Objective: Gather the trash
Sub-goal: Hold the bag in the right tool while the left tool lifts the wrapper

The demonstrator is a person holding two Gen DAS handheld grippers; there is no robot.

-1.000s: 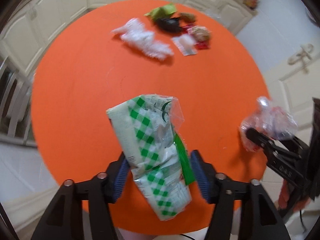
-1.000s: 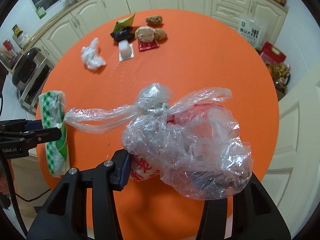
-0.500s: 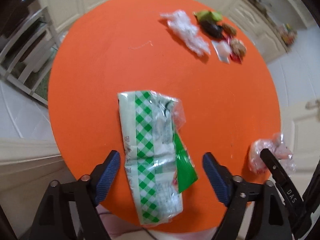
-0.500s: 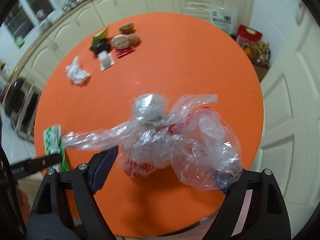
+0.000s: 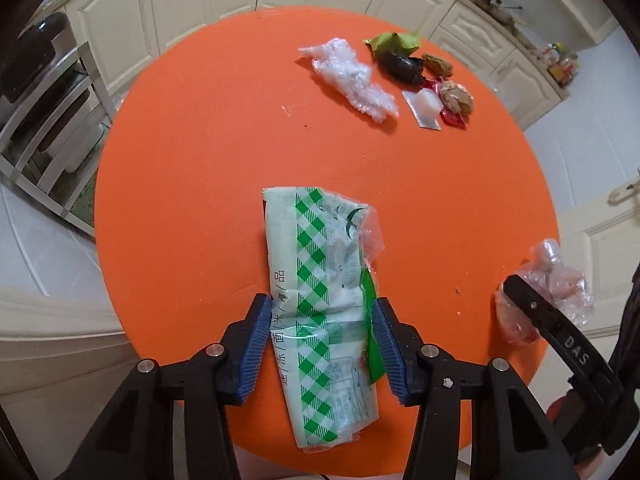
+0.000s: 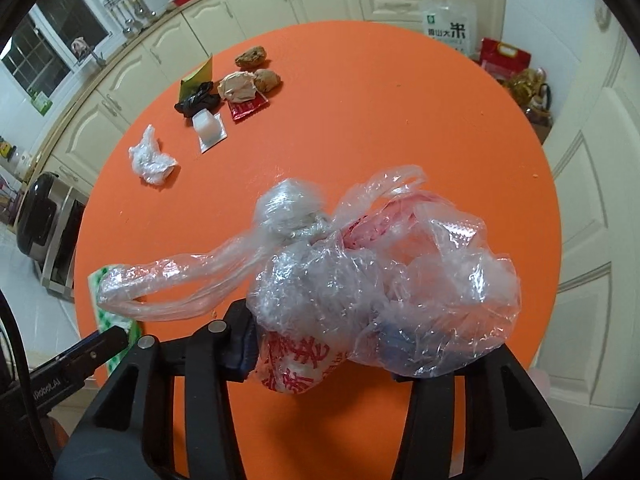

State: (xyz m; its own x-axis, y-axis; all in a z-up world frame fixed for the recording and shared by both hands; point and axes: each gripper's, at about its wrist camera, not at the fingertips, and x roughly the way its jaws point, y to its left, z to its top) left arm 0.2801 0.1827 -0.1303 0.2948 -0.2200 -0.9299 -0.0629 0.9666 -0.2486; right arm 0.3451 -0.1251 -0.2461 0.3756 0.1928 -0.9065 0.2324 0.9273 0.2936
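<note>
A: What is the left gripper (image 5: 320,344) on?

B: A flattened wrapper (image 5: 320,292), white with a band of green checks, printed characters down one edge and a solid green strip on the other. A torn flap of clear film sticks out near its top. It lies lengthwise on the near part of the round orange table (image 5: 208,184), its lower end over the table's edge. The jaws are closing, and the blue pads (image 5: 253,344) touch both long edges of the wrapper, which is between them.

A: And the right gripper (image 6: 320,344)?

B: Its jaws are closing too, around a crumpled clear plastic bag (image 6: 380,280). The bag is puffy and wrinkled, with red printed characters near the bottom, something pinkish red inside and a knotted lump on top. One long twisted handle trails off to the left. The left pad (image 6: 244,344) presses against it; the other is hidden behind the plastic.

A: Anything else on the table?

B: At the far side, a little heap: a scrunched wad of clear film (image 5: 352,76), a green packet (image 5: 394,42), a crumpled black wrapper (image 5: 402,66), a small white sachet (image 5: 426,108), a red sachet (image 5: 454,118) and brownish lumps (image 5: 456,96). Cream cabinets (image 5: 200,12) run behind it.
</note>
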